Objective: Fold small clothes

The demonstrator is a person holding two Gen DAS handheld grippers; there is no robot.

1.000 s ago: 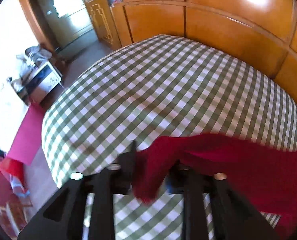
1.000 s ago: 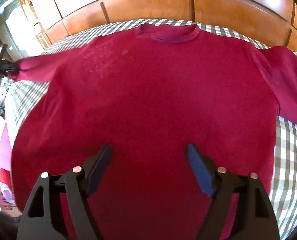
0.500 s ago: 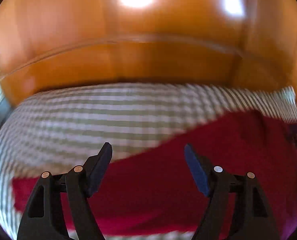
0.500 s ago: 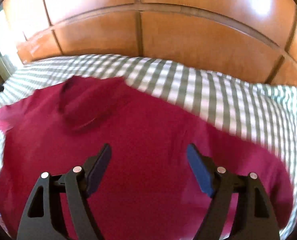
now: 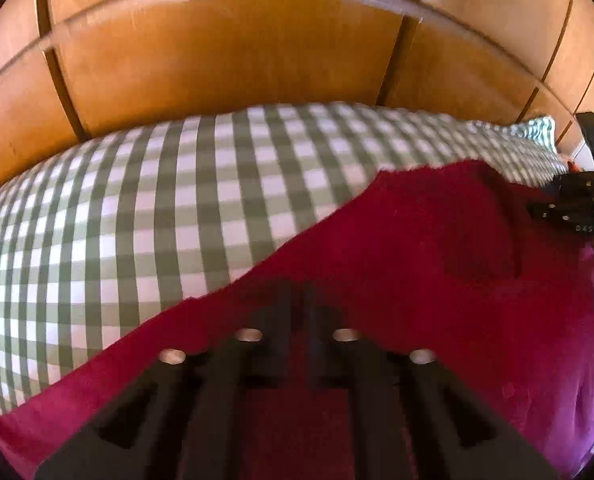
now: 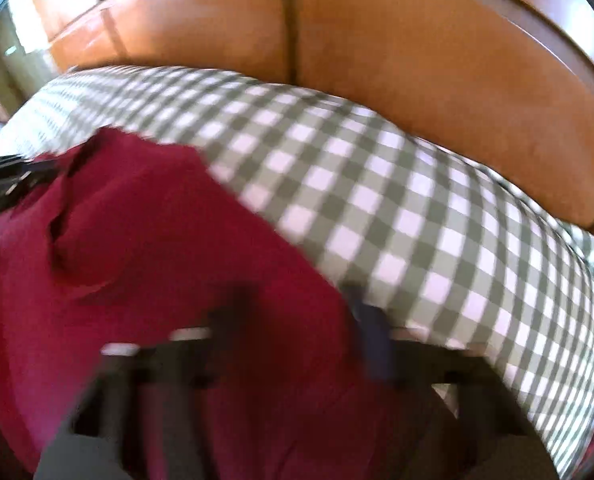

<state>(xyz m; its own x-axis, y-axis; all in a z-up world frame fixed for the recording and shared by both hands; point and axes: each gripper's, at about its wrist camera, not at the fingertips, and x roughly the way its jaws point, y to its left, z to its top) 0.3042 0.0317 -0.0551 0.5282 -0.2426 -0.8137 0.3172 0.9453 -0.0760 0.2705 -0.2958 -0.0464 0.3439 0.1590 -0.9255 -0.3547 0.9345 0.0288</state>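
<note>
Bed: checked sheet (image 5: pixel 177 208), wooden headboard (image 5: pixel 233 56) behind.
Your left gripper (image 5: pixel 301 304): pinching shirt (image 5: pixel 417 264).
Your right gripper (image 6: pixel 297 320): blurred, closing on shirt's edge.

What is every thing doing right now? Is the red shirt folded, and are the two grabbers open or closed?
Red shirt: lying on the bed, partly folded over itself, not a neat bundle yet.
Left gripper: shut, pinching the shirt's cloth.
Right gripper: blurred; closed down over the shirt's edge.
Checked bedsheet: spread over the bed, partly covered by the shirt.
Wooden headboard: standing behind the bed.
</note>
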